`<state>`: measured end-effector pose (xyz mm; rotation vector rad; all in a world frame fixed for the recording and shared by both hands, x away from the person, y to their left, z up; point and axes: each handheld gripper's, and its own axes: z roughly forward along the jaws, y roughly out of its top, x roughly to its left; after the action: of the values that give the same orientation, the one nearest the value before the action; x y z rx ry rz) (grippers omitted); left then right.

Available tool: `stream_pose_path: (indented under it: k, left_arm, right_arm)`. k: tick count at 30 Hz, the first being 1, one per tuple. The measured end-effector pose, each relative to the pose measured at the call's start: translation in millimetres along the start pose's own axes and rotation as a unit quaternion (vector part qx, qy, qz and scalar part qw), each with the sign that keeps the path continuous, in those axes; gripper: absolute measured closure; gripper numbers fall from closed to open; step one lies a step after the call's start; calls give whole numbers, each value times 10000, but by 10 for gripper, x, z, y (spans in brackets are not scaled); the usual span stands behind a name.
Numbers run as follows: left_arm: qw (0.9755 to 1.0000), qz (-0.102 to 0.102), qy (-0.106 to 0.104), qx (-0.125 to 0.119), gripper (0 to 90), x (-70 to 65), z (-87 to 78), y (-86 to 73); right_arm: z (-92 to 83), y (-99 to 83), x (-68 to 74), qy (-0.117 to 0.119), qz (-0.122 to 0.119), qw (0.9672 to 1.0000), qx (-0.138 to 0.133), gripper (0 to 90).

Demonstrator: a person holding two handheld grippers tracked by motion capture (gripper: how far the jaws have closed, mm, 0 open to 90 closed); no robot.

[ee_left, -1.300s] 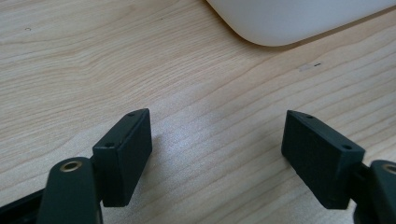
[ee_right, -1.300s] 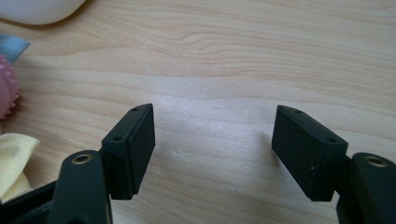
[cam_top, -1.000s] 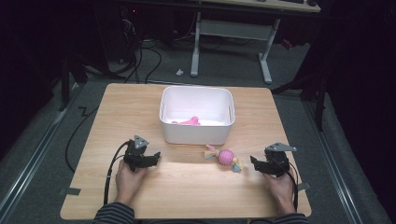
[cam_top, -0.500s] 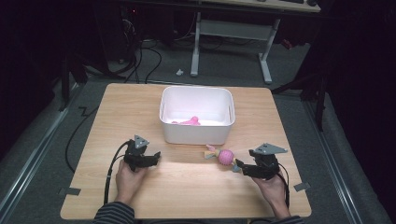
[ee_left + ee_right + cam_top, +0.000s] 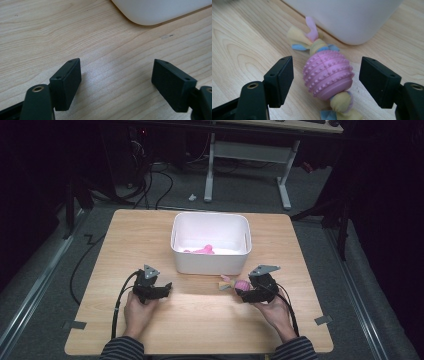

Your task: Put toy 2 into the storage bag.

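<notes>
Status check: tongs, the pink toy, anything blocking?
Right tongs open, jaws just widened, straddling pink studded ball toy, pads clear of it. Left tongs open, empty, over bare table. Toy lies close by white bin; nothing blocking.

Pink studded ball toy [image 5: 328,75] with pastel fabric ends lies flat beside the white bin [image 5: 210,262].

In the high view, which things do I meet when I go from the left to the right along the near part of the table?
Left tool, open over bare wood → pink studded toy with cloth ends → right tool, its jaws just opening around the toy without pressing it. The white bin stands behind, between both hands.
</notes>
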<state>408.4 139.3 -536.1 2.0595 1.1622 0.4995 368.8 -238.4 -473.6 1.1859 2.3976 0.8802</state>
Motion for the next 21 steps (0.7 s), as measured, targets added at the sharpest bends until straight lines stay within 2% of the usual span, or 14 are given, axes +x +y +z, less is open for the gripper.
stream_pose_path:
  k: [4,17,18,21]
  left_arm:
    - [10000,0,-2,2,241,1,0,0]
    - [10000,-1,-1,2,241,1,0,0]
    - [10000,6,-5,8,241,2,-1,1]
    - [10000,7,-4,8,241,2,-1,0]
  right_arm:
    - [72,0,-9,49,64,9998,158,274]
    - [164,-5,-23,-19,-55,9995,310,310]
    - [193,12,-26,-69,-128,9989,442,310]
    - [220,18,-28,-131,-132,9982,569,306]
